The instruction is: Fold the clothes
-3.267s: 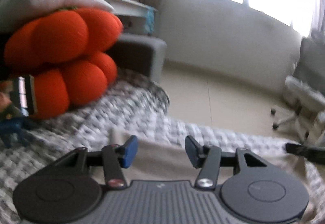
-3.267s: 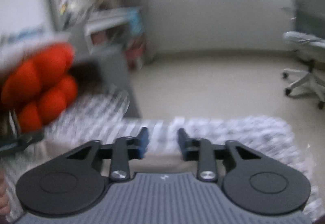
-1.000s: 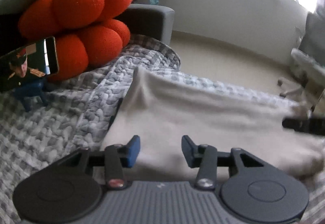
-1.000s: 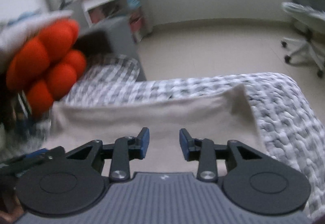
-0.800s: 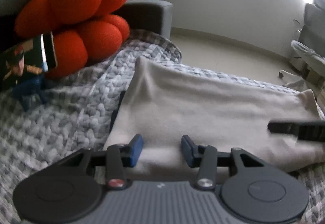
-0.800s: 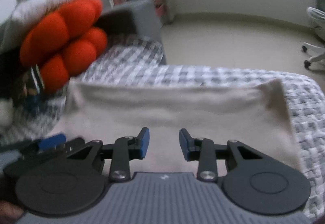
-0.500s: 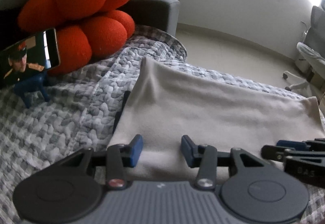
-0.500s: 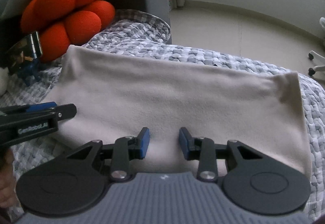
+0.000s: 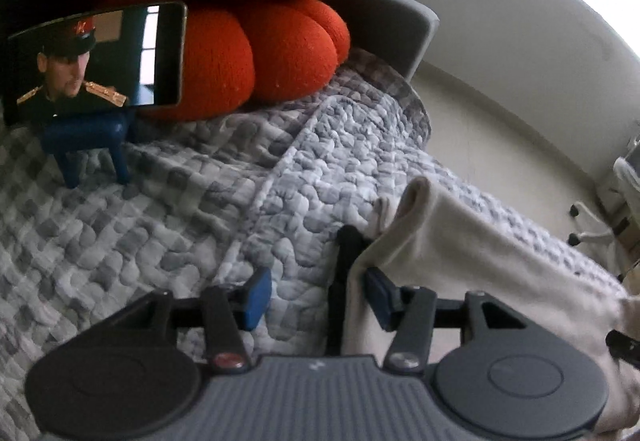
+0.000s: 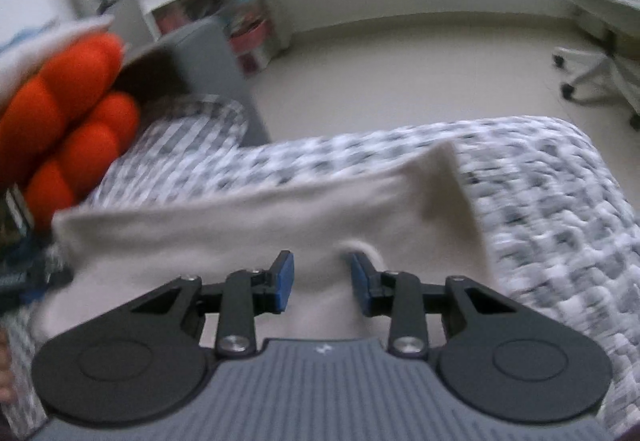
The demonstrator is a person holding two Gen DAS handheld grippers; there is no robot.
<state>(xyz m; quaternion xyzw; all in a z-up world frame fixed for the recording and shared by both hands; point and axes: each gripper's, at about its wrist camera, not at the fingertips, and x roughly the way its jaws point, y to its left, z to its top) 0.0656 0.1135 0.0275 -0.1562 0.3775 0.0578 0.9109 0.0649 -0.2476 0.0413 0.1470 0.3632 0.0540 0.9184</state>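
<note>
Nearby, orange cushion (image 9: 224, 21), propped phone (image 9: 96, 59), grey quilt (image 9: 160, 209)

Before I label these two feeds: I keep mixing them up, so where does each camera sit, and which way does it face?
Left wrist: sits on the left gripper, looking down its opening fingers across the quilt at the beige garment's end; nothing between the jaws.
Right wrist: sits on the right gripper, facing the garment's long edge; blurred, jaws apart over cloth.
Shared: garment, quilt, orange cushion.
</note>
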